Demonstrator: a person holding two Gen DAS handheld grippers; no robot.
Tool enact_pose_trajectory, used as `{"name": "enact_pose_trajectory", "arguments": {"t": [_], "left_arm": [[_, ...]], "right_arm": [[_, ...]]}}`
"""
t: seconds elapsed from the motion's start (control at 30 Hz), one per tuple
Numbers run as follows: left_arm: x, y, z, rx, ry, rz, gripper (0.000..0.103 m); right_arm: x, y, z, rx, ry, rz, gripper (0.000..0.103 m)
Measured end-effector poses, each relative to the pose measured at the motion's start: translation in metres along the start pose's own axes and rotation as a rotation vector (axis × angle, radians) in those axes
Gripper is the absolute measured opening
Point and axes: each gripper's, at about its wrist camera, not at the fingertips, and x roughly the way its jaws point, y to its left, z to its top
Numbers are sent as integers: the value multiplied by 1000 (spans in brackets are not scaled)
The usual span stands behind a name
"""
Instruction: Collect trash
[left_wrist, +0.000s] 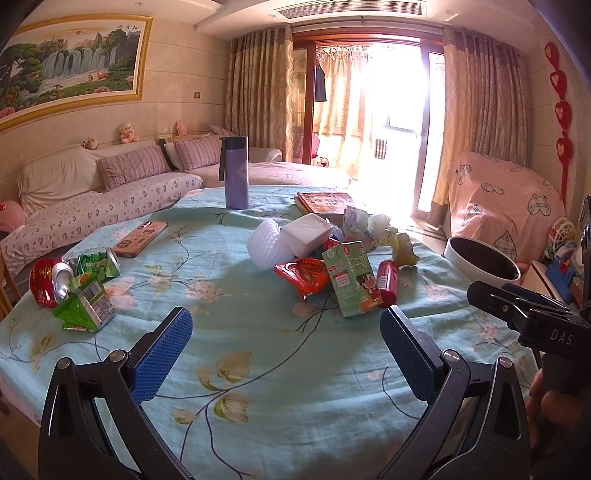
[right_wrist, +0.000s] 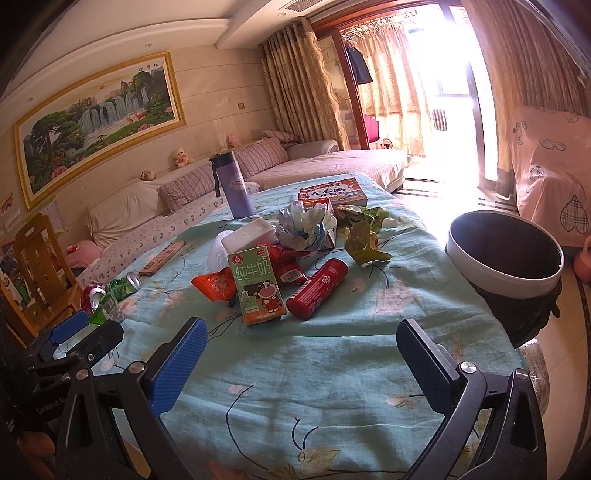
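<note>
Left jaws: the left gripper hangs over the bench with its blue pads spread wide, nothing between them.
Right jaws: the right gripper is likewise spread wide and empty, over bare floral cloth.
Milk carton: the green milk carton stands upright just ahead of both pairs of jaws, leaning against a red snack wrapper.
Red tube: a red cylindrical tube lies on its side right of the carton.
Behind the carton: white foam box, crumpled paper, torn green wrappers.
Far left of the left jaws: crushed cans and a flattened green carton.
Bin: the white-rimmed trash bin stands off the bench edge, ahead-right of the right jaws.
Other: purple flask, phone, book.
</note>
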Motion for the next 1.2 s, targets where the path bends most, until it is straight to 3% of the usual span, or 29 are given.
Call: {"name": "enact_pose_trajectory", "arguments": {"t": [0.6, 0.7, 0.83, 1.2], "left_arm": [[23, 3, 2, 9, 42, 2, 103], [39, 8, 6, -4, 73, -5, 101], [69, 14, 11, -18, 136, -33, 91], [132, 18, 29, -53, 217, -81, 87]], "right_arm": [[21, 0, 2, -6, 41, -11, 102], [36, -3, 6, 4, 69, -22, 96], [63, -13, 11, 56, 133, -8, 79], [117, -38, 29, 192, 220, 8, 75]]}}
